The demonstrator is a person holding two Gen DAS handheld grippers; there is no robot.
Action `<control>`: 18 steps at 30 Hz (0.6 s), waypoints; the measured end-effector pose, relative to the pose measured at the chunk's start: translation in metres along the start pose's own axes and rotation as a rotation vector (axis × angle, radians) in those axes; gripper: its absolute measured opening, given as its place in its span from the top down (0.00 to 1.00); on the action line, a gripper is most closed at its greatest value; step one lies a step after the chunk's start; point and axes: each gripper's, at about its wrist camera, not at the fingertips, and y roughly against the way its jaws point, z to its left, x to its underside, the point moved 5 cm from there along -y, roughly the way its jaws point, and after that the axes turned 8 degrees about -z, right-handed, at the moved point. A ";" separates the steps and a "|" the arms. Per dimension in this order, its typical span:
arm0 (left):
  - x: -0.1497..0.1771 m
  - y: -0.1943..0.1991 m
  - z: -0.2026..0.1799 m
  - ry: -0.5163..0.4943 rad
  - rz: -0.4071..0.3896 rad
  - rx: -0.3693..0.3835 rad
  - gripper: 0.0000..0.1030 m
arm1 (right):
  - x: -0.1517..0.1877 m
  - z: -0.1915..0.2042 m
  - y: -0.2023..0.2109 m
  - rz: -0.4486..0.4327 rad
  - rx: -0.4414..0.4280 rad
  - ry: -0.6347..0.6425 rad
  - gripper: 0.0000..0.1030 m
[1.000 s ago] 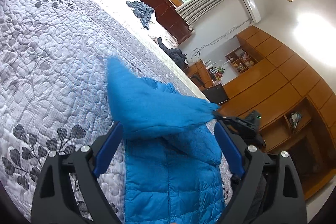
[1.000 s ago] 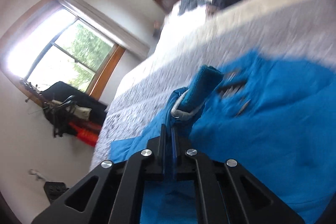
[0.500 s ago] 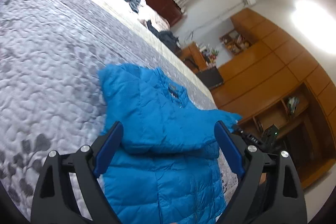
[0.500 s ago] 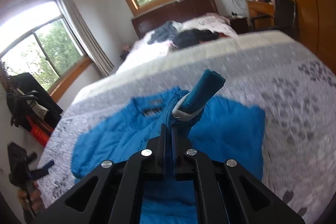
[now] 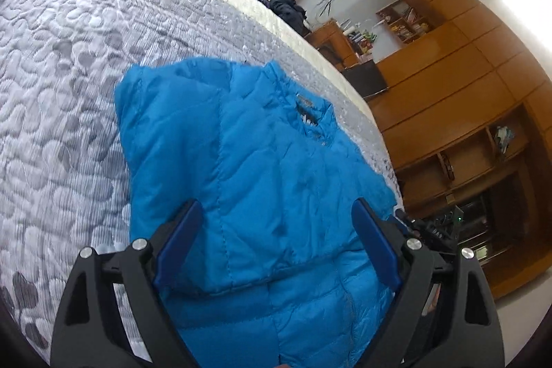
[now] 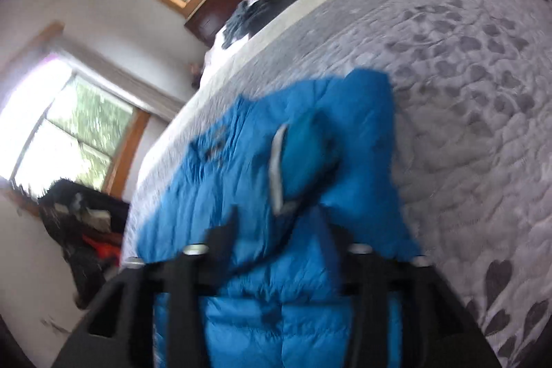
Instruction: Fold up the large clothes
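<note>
1. Bed [image 5: 69,64]: covered by a grey-and-white quilted spread with a leaf print. It carries all items. Dark clothes [image 5: 288,9] lie heaped near the headboard end.
2. Blue puffer jacket [image 5: 262,161]: lies flat on the bed near its edge, with its long axis running away from the cameras and its collar at the far end. One sleeve is folded across the chest. A label [image 5: 305,102] sits inside the collar; its writing is too small to read.
3. Left claw [image 5: 276,250]: hovers above the jacket's middle with its jaws spread wide, holding nothing.
4. Right claw [image 6: 283,240]: blurred by motion. Its jaws appear parted, with a sleeve cuff [image 6: 296,168] just ahead of them.
</note>
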 end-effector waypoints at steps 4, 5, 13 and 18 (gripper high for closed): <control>-0.006 -0.012 0.004 0.015 0.029 -0.014 0.15 | -0.022 -0.008 -0.021 0.048 -0.008 -0.081 0.53; -0.006 -0.014 0.005 0.020 0.034 -0.020 0.15 | -0.023 -0.008 -0.028 0.070 -0.013 -0.098 0.59; -0.007 -0.027 0.013 0.038 0.062 -0.014 0.15 | -0.016 -0.009 -0.015 0.015 0.046 0.042 0.88; -0.012 -0.027 -0.001 -0.007 0.059 -0.012 0.15 | -0.015 -0.022 -0.019 0.004 0.052 0.084 0.83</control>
